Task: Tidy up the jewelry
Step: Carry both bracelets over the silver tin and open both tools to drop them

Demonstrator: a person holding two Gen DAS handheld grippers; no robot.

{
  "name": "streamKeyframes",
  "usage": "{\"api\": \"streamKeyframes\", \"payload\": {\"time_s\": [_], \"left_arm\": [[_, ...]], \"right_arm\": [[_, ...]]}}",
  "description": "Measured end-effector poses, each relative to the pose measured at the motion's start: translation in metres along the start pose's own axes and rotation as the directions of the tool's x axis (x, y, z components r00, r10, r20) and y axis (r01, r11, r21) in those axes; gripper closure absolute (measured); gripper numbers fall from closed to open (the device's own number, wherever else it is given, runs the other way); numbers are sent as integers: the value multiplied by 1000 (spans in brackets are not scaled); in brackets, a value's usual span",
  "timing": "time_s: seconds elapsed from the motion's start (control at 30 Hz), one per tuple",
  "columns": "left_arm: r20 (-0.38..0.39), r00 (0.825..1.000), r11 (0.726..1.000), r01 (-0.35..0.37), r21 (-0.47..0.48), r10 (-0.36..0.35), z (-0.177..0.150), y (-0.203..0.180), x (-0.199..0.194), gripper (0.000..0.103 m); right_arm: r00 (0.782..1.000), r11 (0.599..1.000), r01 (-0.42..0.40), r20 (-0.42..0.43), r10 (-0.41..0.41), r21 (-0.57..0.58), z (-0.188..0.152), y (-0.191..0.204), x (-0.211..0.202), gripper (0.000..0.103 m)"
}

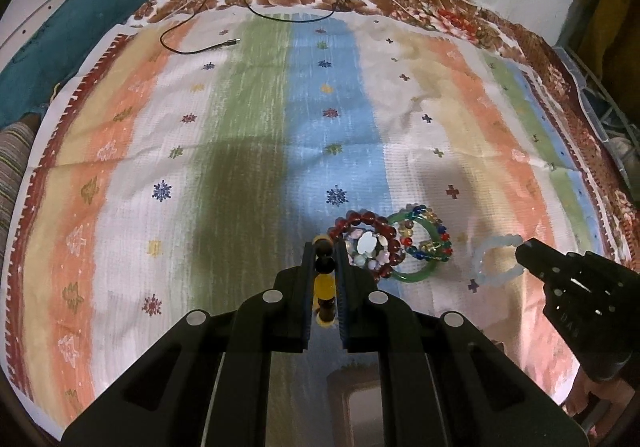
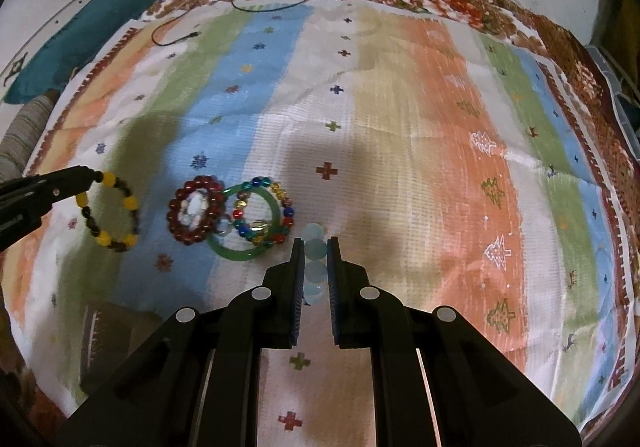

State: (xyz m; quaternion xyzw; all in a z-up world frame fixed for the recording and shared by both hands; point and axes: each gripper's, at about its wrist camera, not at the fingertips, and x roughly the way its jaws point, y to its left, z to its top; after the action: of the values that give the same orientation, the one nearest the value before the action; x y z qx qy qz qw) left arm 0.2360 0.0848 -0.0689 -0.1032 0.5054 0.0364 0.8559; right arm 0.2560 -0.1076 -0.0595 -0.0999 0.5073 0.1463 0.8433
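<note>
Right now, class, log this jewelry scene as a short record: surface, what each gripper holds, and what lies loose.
surface: striped cloth with small cross, star and tree motifs
left gripper: shut on yellow and dark bead bracelet
right gripper: shut on pale blue bead bracelet
loose pile: dark red bead bracelet, green bangle and multicolour bead bracelet, bunched together and overlapping between the two grippers
far edge: black cable
</note>
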Motion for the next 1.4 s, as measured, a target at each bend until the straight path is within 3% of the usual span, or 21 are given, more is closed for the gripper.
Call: {"api": "streamKeyframes", "payload": {"time_s": [0.63, 1.0, 1.4], "left_arm": [[79, 997, 999, -3, 43, -1, -14, -22, -46, 94], [129, 990, 998, 59, 19, -61, -29, -29, -81, 94], [199, 979, 997, 28, 72, -42, -55, -44, -114, 94]], "right_arm": [[993, 998, -68, 93, 69, -14, -11, 9, -54, 91], [977, 993, -95, 185, 107, -69, -21, 25, -97, 91], [971, 986, -133, 188, 151, -105, -44, 39, -114, 91]]}}
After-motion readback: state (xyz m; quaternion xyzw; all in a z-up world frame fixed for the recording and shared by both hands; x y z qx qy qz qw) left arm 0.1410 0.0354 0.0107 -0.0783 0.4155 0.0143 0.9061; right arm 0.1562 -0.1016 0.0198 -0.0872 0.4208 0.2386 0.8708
